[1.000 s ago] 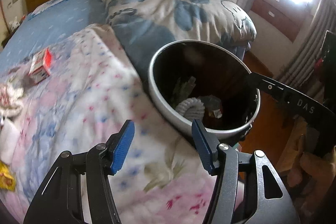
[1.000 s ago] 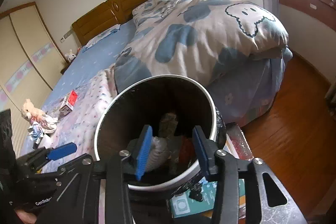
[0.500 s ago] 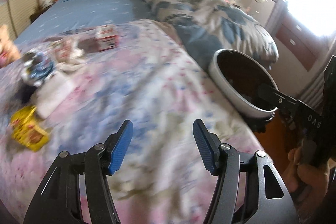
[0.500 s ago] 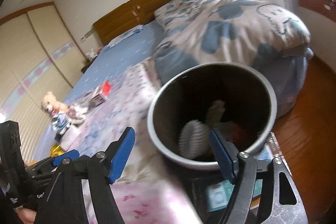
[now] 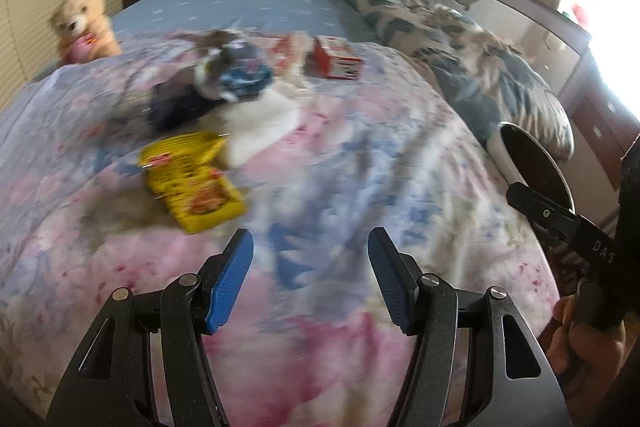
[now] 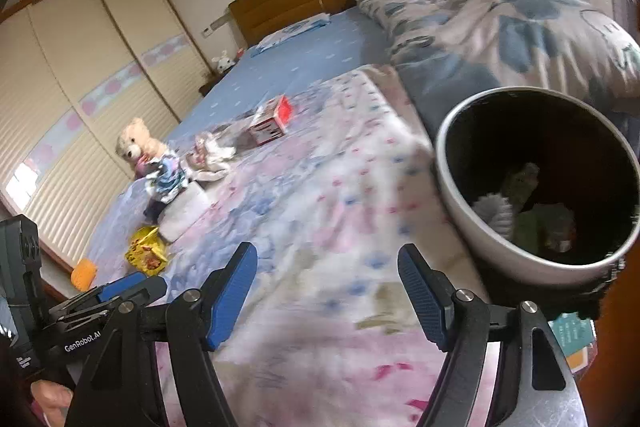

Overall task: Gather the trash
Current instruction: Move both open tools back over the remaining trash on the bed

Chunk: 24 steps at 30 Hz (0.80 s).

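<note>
- Both your grippers, left gripper (image 5: 310, 279) and right gripper (image 6: 328, 297), are spread wide, holding nothing.
- That yellow snack wrapper (image 5: 192, 183) looks light and crinkly, probably slippery; pinch a crumpled edge.

Both my grippers swing away from the trash bin (image 6: 536, 187) toward the litter on the bed. Right gripper (image 6: 326, 291) is out of the bin mouth now, jaws much wider than a second ago, nothing between them, over the quilt (image 6: 320, 211) left of the bin. Left gripper (image 5: 310, 277) now faces the yellow wrapper (image 5: 192, 181); bin sits far right of it.
</note>
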### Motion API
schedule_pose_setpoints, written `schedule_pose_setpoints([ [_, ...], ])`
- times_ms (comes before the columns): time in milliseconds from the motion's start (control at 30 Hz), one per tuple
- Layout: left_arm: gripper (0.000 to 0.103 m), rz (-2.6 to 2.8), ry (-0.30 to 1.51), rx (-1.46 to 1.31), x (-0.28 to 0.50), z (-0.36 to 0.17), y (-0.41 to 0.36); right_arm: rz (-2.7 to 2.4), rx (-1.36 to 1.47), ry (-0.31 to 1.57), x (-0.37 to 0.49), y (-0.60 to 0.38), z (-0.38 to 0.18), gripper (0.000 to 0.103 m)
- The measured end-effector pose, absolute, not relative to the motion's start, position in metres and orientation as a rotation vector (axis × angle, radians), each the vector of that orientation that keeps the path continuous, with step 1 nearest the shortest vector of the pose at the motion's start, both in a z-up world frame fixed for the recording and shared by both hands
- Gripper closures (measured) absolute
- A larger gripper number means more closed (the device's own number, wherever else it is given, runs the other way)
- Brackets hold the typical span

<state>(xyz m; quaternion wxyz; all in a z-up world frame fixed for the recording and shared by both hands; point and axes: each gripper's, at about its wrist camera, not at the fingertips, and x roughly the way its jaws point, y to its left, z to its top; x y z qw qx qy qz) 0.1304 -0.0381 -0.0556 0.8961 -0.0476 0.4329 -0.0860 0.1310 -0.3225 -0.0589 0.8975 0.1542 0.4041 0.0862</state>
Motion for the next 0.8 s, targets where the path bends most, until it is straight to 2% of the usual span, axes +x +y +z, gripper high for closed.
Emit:
schedule_pose_setpoints([
  [100,0.042,-0.141,0.898,-0.117,0.129,-0.057,-0.022,0.202,0.312,0.843,0.133,-0.309,-0.060,0.028],
  [367,0.029,-0.051,0.902,-0.168,0.143,-0.061,0.013,0.259,0.284,0.859,0.143,-0.277,-0.062,0.029],
  [600,0.029,-0.029,0.898,-0.161,0.168,-0.069,0.021,0.286,0.274,0.872,0.157,-0.256,-0.064,0.028],
  [633,0.034,-0.030,0.903,-0.161,0.171,-0.071,0.022,0.290,0.273,0.872,0.159,-0.254,-0.064,0.028],
  [667,0.049,-0.035,0.907,-0.164,0.173,-0.073,0.023,0.292,0.272,0.873,0.161,-0.251,-0.064,0.028],
  [700,0.059,-0.048,0.924,-0.168,0.176,-0.077,0.024,0.295,0.272,0.875,0.164,-0.248,-0.065,0.028],
  [733,0.081,-0.057,0.937,-0.174,0.178,-0.079,0.026,0.298,0.273,0.877,0.165,-0.246,-0.066,0.028],
  [767,0.098,-0.066,0.947,-0.184,0.179,-0.081,0.028,0.303,0.275,0.880,0.168,-0.242,-0.066,0.028],
  [800,0.099,-0.075,0.953,-0.196,0.179,-0.082,0.030,0.307,0.274,0.882,0.170,-0.239,-0.067,0.028],
])
